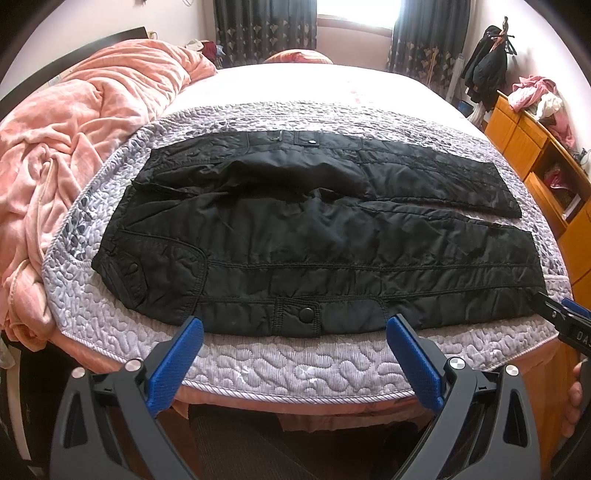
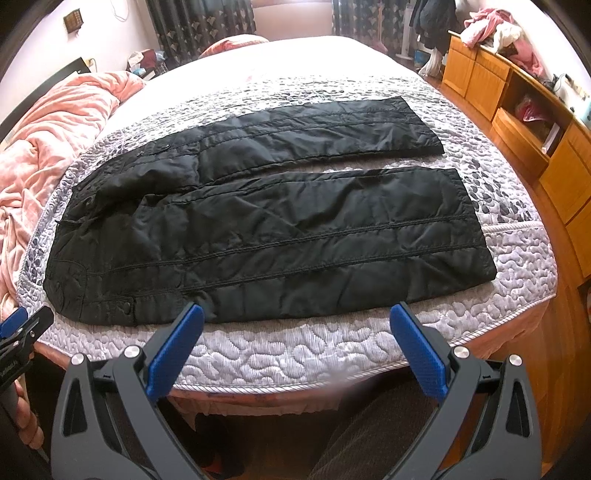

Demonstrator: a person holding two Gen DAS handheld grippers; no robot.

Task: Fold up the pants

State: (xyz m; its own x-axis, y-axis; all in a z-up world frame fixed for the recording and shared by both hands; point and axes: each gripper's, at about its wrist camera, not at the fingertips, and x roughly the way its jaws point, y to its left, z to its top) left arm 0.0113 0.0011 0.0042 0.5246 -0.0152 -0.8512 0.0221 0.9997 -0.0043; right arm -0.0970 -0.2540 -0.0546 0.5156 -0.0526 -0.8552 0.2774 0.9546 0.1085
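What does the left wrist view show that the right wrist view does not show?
Only the left wrist view: the bright window, and the front waistband's round black snap button near the open left gripper.

Only the right wrist view: both leg hems in full, before the open right gripper.

Both: black quilted pants flat on the grey patterned mattress, pink blanket, wooden cabinet.

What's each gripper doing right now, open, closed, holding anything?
Left gripper: open, empty, at the near edge of the black pants, by the waistband.
Right gripper: open, empty, at the near leg's edge.
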